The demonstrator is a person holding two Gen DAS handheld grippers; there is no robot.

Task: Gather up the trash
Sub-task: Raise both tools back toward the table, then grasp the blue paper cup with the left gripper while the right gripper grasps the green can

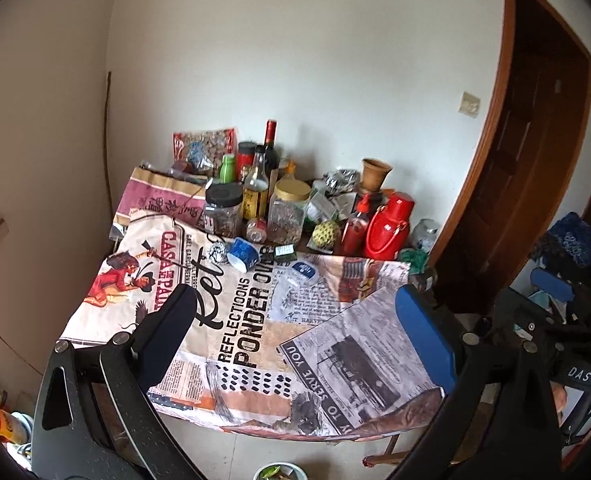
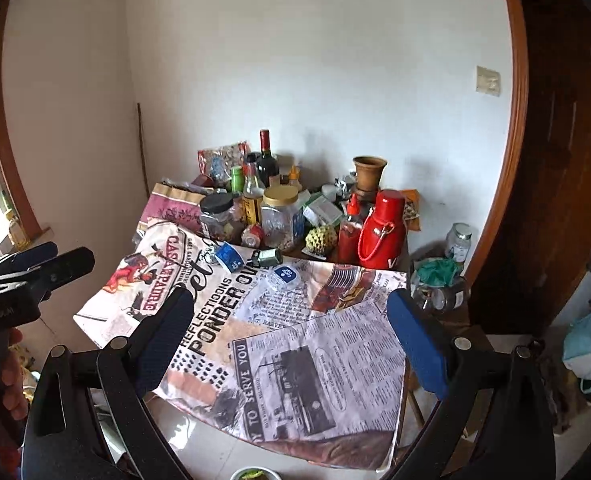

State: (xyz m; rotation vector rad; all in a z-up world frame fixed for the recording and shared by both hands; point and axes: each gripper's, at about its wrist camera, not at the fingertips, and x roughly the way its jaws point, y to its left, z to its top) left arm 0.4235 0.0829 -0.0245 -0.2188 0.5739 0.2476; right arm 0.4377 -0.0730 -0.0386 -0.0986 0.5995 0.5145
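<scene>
Trash lies in a loose row across the far part of your newspaper-print tablecloth point(image 1: 255, 320): a crumpled foil ball point(image 1: 216, 253), a tipped blue paper cup point(image 1: 242, 254), a small dark green box point(image 1: 285, 252) and a flattened clear wrapper with a blue label point(image 1: 301, 271).

Your left gripper point(image 1: 295, 344) is spread wide and holds nothing, its fingers hovering above the near half of the cloth, well short of the trash. Your right gripper point(image 2: 291, 344) is likewise splayed and empty above the cloth; in its view the blue cup point(image 2: 228, 257) and the wrapper point(image 2: 283, 276) lie ahead.

Beyond the trash, at the wall, stand a black-lidded jar point(image 1: 222, 210) and a yellow-lidded jar point(image 1: 288, 210), both with dark contents, a wine bottle point(image 1: 270, 148) and a red thermos point(image 1: 389, 226).
</scene>
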